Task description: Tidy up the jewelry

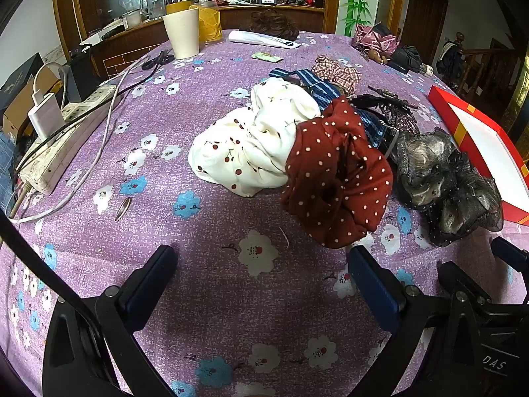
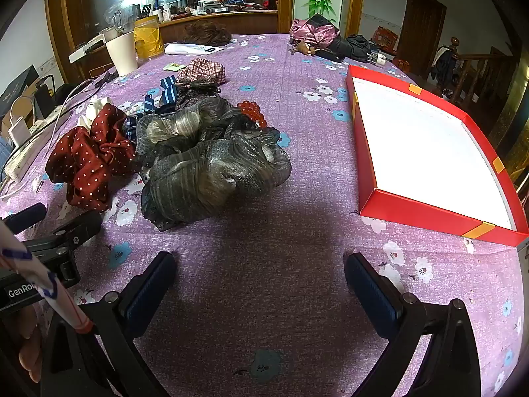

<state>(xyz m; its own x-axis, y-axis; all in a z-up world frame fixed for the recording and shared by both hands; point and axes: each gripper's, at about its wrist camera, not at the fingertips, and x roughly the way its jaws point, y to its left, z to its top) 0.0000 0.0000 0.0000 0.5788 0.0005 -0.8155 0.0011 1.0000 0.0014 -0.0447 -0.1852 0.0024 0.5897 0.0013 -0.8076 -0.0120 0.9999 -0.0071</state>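
A pile of hair accessories lies on the purple floral tablecloth. It holds a white cherry-print scrunchie (image 1: 251,145), a dark red polka-dot scrunchie (image 1: 337,178) (image 2: 89,158), a grey-black mesh scrunchie (image 1: 443,182) (image 2: 211,165), a blue striped bow (image 1: 317,82), a plaid scrunchie (image 2: 201,71) and red beads (image 2: 253,110). A red box with a white inside (image 2: 416,213) stands open to the right. My left gripper (image 1: 261,264) is open and empty, just short of the red scrunchie. My right gripper (image 2: 258,268) is open and empty, in front of the mesh scrunchie.
A power strip with cables (image 1: 56,145) lies at the left edge. A beige cup (image 1: 182,33), a yellow jar (image 1: 208,21), scissors (image 1: 158,59) and a wig (image 1: 274,24) stand at the back. An umbrella and bag (image 2: 330,39) sit far right.
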